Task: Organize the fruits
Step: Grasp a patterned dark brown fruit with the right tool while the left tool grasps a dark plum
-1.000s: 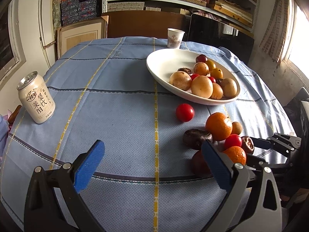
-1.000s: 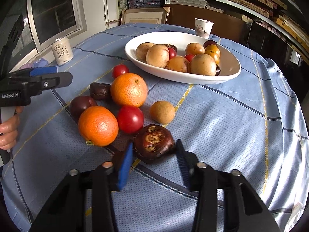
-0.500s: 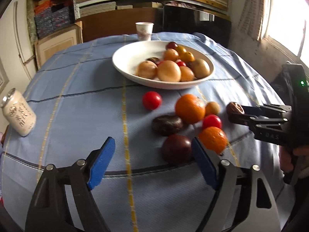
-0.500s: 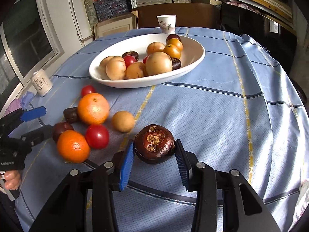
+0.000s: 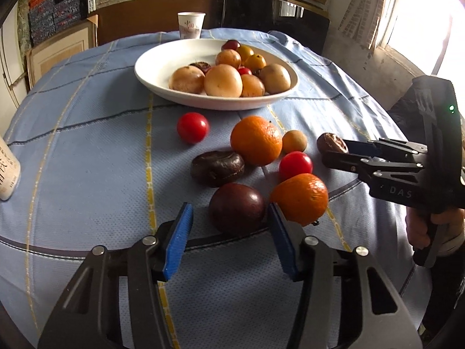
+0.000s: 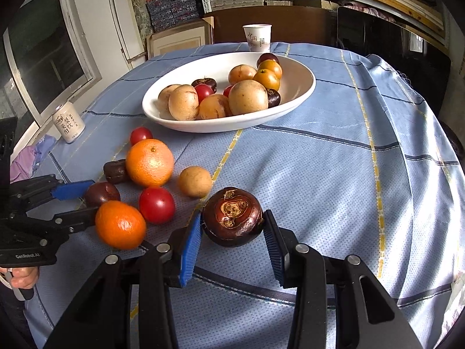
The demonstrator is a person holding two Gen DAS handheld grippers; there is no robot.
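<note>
Since a second ago the left hand-held gripper (image 5: 229, 238) has swung in over the loose fruit, and its jaws have just been closing — a round, dark purple passion fruit (image 5: 237, 207) now sits between the blue pads (image 5: 178, 240). The far pad looks at or against the skin; the near one stands clear, so it is not yet gripped. The right hand-held gripper (image 6: 231, 240) is clenched on a glossy brown water chestnut (image 6: 232, 216), lifted just ahead of its pads.

To do this well, centre the left jaws on the widest part of the passion fruit before squeezing. A small orange mandarin (image 5: 300, 199) lies just outside the far pad, so that pad must slide between the two without nudging it away. Grip gently, then lift straight up toward the white oval ceramic dish (image 5: 151, 71) beyond on the blue-clothed worktop (image 5: 87, 133).
</note>
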